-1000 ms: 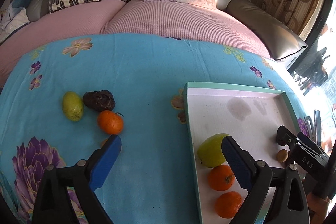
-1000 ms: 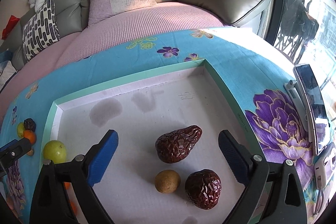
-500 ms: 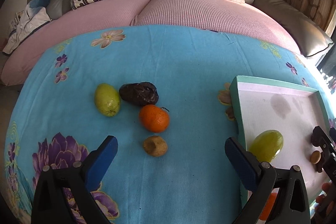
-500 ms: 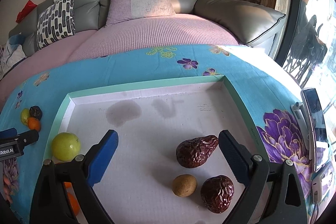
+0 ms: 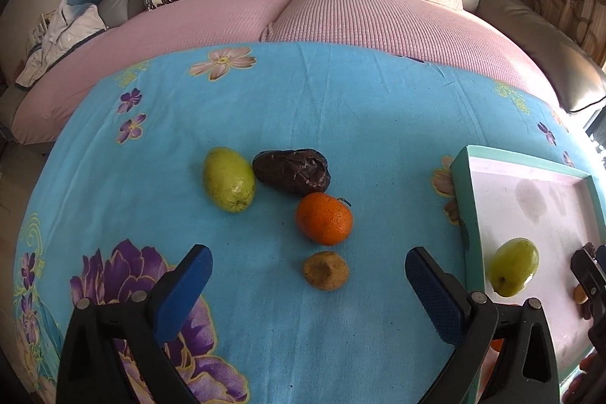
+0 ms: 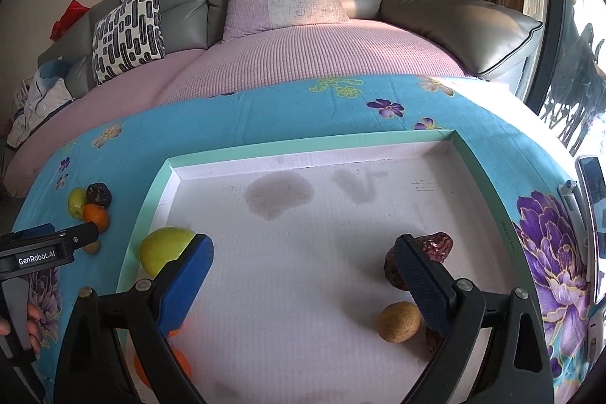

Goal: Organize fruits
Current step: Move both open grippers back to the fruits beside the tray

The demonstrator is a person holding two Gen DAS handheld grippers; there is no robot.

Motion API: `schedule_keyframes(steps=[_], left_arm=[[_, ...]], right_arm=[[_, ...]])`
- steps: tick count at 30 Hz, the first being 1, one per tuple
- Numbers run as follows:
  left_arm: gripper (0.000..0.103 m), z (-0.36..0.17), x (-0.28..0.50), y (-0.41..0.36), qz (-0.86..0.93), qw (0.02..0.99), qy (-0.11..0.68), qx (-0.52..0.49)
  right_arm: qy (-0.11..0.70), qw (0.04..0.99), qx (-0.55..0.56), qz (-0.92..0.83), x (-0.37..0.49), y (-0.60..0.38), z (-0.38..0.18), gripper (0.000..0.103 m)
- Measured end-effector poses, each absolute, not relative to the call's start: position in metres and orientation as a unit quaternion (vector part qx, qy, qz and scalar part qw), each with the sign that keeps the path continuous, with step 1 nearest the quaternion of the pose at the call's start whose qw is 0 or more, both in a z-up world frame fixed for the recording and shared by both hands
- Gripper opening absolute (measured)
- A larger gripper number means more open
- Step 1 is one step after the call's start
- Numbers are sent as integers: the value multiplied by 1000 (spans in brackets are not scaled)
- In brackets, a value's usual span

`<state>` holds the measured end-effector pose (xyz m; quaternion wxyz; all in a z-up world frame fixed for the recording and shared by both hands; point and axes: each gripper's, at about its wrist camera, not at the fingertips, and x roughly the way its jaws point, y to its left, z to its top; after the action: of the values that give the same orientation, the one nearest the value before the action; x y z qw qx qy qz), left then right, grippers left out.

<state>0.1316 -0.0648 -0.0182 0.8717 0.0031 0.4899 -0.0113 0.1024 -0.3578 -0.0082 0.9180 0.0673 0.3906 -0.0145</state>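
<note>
Blue floral cloth [image 5: 341,108] under the left tool [image 5: 308,265] (wide open, empty-jawed).

Left claw [image 5: 308,269] spread wide, empty, held low and level. Right claw [image 6: 305,267] likewise agape, gripping nothing. Fingertips [image 6: 32,322] curled on left handle.
</note>
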Motion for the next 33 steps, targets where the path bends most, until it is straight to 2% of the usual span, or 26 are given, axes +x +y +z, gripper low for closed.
schedule_keyframes(steps=[19,28,33], left_arm=[[103,-21,135,-11,38,868,495,-31],[103,-18,137,46,49,862,489,-122],[103,-20,138,65,47,859,488,-150]], right_arm=[[383,919,73,60,116,-288,-3,96],[394,905,132,88,124,-264,-8,96],[388,913,108,73,123,-248,-6,96]])
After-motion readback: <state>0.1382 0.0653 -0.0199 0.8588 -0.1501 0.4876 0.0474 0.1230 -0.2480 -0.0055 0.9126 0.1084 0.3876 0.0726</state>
